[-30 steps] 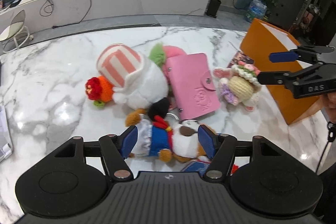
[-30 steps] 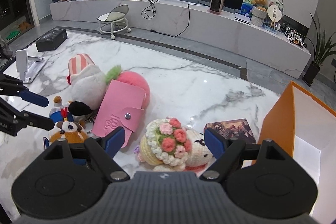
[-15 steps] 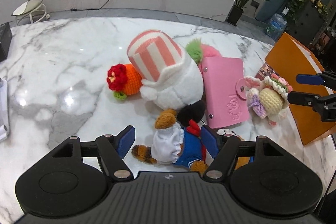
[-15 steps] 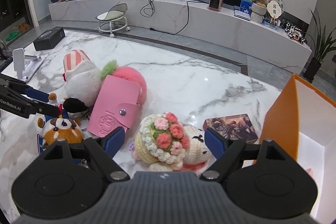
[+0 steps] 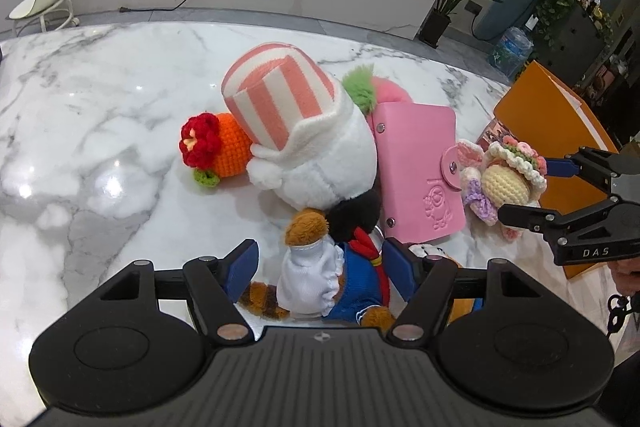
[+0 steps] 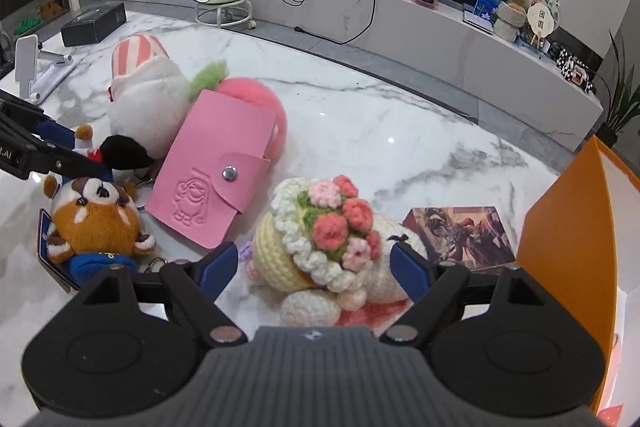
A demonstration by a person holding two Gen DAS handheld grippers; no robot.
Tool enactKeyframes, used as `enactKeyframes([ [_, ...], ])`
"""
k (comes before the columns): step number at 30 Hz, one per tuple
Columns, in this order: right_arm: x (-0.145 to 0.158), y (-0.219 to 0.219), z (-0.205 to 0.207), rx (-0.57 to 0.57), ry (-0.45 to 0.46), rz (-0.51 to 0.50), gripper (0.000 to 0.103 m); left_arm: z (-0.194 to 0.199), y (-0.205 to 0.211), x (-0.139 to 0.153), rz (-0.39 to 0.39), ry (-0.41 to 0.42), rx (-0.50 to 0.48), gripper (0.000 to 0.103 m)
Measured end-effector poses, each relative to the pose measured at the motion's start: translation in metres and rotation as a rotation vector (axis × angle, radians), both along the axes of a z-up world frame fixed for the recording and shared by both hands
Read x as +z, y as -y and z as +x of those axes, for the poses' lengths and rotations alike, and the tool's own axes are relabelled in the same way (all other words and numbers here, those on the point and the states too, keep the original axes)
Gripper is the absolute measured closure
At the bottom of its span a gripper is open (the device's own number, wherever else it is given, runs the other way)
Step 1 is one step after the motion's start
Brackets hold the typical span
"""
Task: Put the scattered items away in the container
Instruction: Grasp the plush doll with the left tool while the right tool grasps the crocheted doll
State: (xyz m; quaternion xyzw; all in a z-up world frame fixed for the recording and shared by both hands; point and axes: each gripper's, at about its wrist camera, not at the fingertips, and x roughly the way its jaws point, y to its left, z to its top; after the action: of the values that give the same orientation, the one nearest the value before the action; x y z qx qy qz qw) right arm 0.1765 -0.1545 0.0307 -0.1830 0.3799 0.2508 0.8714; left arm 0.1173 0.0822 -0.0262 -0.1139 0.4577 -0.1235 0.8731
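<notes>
Several toys lie scattered on the marble table [image 5: 100, 99]. My left gripper [image 5: 322, 269] is open, its pads either side of a small plush doll in a blue and white outfit [image 5: 320, 279]. My right gripper [image 6: 316, 265] is open around a crocheted doll with a flower crown [image 6: 320, 235], which also shows in the left wrist view [image 5: 504, 183]. A pink card wallet [image 5: 418, 171] lies between them, against a white plush with a striped hat [image 5: 304, 135]. The orange box [image 6: 568, 227] stands at the right, open.
A crocheted orange with a red flower [image 5: 216, 151] lies left of the striped plush. A pink fluffy peach [image 6: 260, 103] sits behind the wallet. A red-panda plush [image 6: 94, 215] and a picture card box [image 6: 460, 231] lie near my right gripper. A phone stand [image 6: 32, 67] is far left.
My left gripper has swung left and lowered over the blue-and-white doll. My right gripper has moved in closer around the flower-crown doll. Both stay open.
</notes>
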Motion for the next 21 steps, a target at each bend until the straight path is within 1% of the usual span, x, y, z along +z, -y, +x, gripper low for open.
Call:
enactKeyframes([
  [5,0.001,-0.001,0.000,0.003,0.019,-0.014,0.026,-0.001,-0.002,-0.002,-0.024,0.001,0.018,0.022],
  [6,0.002,0.000,0.000,0.004,0.020,-0.014,0.027,-0.001,-0.002,-0.001,-0.027,0.002,0.021,0.024],
  [9,0.003,0.002,0.001,0.005,0.016,-0.004,0.029,-0.003,0.002,0.004,-0.018,0.017,0.002,0.033],
  [10,0.003,0.002,0.001,0.007,0.014,0.000,0.031,-0.004,0.003,0.005,-0.014,0.021,-0.004,0.041],
  [11,0.004,0.002,0.001,0.011,0.013,0.004,0.033,-0.004,0.005,0.006,-0.005,0.022,-0.011,0.047],
  [14,0.004,0.001,0.001,0.013,0.014,0.005,0.033,-0.004,0.010,0.008,0.019,0.023,-0.031,0.049],
  [18,0.004,0.002,0.002,0.012,0.013,0.015,0.034,-0.004,0.008,0.010,0.015,0.020,-0.032,0.055],
  [19,0.005,0.002,0.002,0.012,0.012,0.019,0.035,-0.004,0.008,0.011,0.015,0.021,-0.033,0.058],
  [20,0.005,0.002,0.002,0.012,0.011,0.023,0.035,-0.004,0.007,0.012,0.016,0.024,-0.035,0.068],
  [21,0.005,0.002,0.002,0.011,0.011,0.025,0.035,-0.004,0.006,0.015,0.020,0.028,-0.039,0.068],
])
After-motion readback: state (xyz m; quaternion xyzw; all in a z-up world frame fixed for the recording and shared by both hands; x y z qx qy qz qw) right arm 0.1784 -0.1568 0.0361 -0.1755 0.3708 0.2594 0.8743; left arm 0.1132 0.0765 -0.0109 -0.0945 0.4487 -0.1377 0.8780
